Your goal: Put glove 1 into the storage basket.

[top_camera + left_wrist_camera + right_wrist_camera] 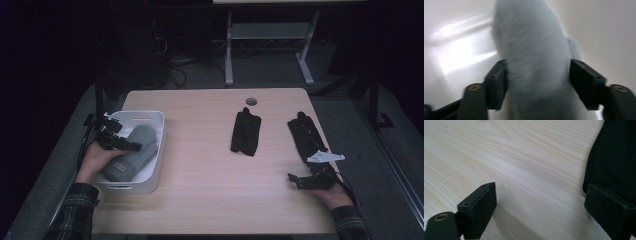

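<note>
- Light wooden rectangular table [200,165]: bears everything listed below; a small round grommet hole [251,101] sits near its far edge.
- White plastic rectangular bin [152,150]: stands at the table's left side, with a slot handle in its far wall.
- Grey knitted sock bundle [131,156]: lies inside the white bin, stretched from near end to far end. In the left gripper view it rises between the two black jaws [534,65], blurred.
- Long black fabric piece [304,136]: flat on the table's right side, just beyond the right gripper; its edge shows in the right gripper view [614,157].
- Shorter black folded fabric piece [245,132]: lies at the table's middle, well apart from the bin.
- Left gripper [116,139]: held over the bin's left rim, jaws set on either side of the grey bundle and touching it.
- Right gripper [306,181]: low over the table at the near right, jaws spread wide with bare wood between them; one jaw sits just beside the long black piece.
</note>
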The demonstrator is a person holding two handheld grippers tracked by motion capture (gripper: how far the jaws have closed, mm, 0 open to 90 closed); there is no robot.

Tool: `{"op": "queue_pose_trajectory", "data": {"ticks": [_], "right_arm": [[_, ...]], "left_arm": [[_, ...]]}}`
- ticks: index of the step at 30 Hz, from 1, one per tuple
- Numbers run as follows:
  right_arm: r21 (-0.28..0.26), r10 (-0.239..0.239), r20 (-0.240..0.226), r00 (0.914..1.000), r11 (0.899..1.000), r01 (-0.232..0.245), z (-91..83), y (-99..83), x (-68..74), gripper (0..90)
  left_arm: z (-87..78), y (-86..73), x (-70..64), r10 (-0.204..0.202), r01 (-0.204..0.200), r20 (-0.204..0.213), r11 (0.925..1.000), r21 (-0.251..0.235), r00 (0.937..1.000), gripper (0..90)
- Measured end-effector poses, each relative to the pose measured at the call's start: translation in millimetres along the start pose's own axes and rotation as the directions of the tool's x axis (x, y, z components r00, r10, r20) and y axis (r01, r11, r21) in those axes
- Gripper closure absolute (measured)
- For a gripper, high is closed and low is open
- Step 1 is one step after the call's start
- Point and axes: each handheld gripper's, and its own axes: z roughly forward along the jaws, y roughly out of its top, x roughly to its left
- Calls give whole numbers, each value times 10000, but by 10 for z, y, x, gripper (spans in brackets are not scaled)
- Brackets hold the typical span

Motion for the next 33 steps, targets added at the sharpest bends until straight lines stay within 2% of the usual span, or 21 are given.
{"op": "queue_pose_trajectory", "data": {"ticks": [5, 8, 13, 19, 24, 33], "right_arm": [[3, 1, 2, 10000, 10000, -1, 0, 0, 0, 104], [1, -4, 1, 10000, 10000, 4, 0, 0, 0, 104], [3, -2, 1, 10000, 10000, 2, 0, 0, 0, 104], [5, 1, 1, 10000, 10000, -1, 0, 0, 1, 104], [6, -1, 2, 10000, 10000, 1, 0, 0, 1, 104], [6, -2, 0, 10000, 10000, 2, -1, 0, 0, 104]], "left_arm": [[-58, 4, 7, 54, -59, -255, 9998, -163, 9997, 234], [-116, 19, -12, -12, -7, -438, 9991, -435, 9990, 196], [-238, 80, -120, 263, -291, -333, 9959, -856, 9991, 187], [-276, 166, -314, 680, -682, -62, 9907, -1176, 9977, 187], [-282, 231, -517, 1013, -1004, -7, 9844, -1442, 9949, 183], [-274, 316, -918, 1530, -1434, 308, 9675, -2082, 9877, 183]]}}
